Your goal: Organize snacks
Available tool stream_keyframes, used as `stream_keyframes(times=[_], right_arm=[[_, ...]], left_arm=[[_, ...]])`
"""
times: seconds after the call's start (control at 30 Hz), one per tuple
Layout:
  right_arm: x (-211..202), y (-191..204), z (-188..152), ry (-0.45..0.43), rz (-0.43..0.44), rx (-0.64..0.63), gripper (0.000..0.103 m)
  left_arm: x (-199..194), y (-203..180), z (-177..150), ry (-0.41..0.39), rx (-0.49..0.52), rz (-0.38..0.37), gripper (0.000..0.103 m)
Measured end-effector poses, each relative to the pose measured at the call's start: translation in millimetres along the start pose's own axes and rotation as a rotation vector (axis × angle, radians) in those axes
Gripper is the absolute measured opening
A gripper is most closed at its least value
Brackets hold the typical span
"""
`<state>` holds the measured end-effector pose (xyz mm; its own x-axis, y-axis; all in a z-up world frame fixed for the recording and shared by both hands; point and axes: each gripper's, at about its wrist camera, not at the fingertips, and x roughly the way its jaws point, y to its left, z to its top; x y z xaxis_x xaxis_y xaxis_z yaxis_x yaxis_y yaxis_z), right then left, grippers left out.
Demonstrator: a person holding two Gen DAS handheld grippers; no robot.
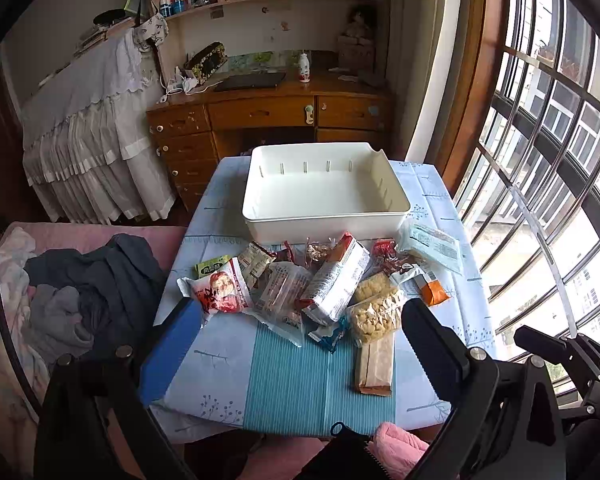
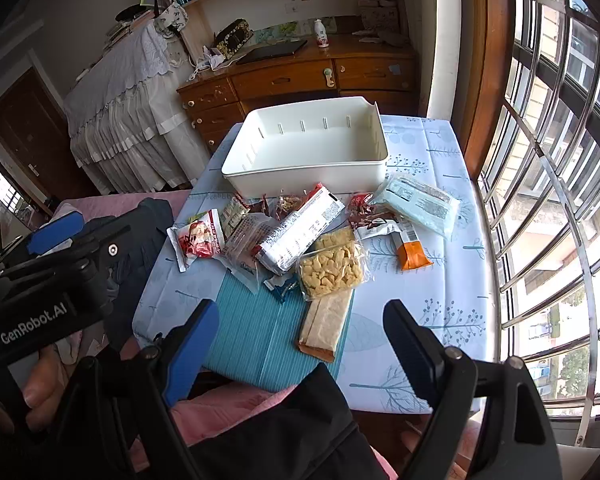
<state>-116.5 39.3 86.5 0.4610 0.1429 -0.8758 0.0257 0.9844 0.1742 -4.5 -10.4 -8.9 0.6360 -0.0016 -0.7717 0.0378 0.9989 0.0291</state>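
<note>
An empty white bin (image 1: pixel 326 189) (image 2: pixel 306 152) stands at the far end of a small table (image 1: pixel 284 392) (image 2: pixel 440 312). In front of it lies a heap of snack packets: a long white pack (image 1: pixel 336 280) (image 2: pixel 300 236), a red-and-white bag (image 1: pixel 220 290) (image 2: pixel 198 240), a clear bag of yellow puffs (image 1: pixel 374 312) (image 2: pixel 332 270), a tan bar (image 1: pixel 374 364) (image 2: pixel 324 326), a pale blue pack (image 1: pixel 432 248) (image 2: pixel 418 202) and an orange-tipped packet (image 1: pixel 430 288) (image 2: pixel 410 252). My left gripper (image 1: pixel 300 316) hovers open over the near side of the heap. My right gripper (image 2: pixel 300 320) is open above the tan bar. Neither holds anything.
A bed with dark clothes (image 1: pixel 100 280) lies left of the table. A barred window (image 1: pixel 560 160) runs along the right. A wooden desk (image 1: pixel 268 116) and a draped piece of furniture (image 1: pixel 92 140) stand behind. Pink fabric (image 1: pixel 400 444) and a dark sleeve (image 2: pixel 292 432) sit at the near edge.
</note>
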Motion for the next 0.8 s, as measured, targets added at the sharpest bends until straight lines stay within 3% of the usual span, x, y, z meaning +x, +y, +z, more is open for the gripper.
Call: stream_keyframes(times=[0.8], right_arm=[[12,-8,3,0.025,0.069,0.080,0.085]], left_arm=[[18,14,10,0.109,0.018,0.033,0.100]])
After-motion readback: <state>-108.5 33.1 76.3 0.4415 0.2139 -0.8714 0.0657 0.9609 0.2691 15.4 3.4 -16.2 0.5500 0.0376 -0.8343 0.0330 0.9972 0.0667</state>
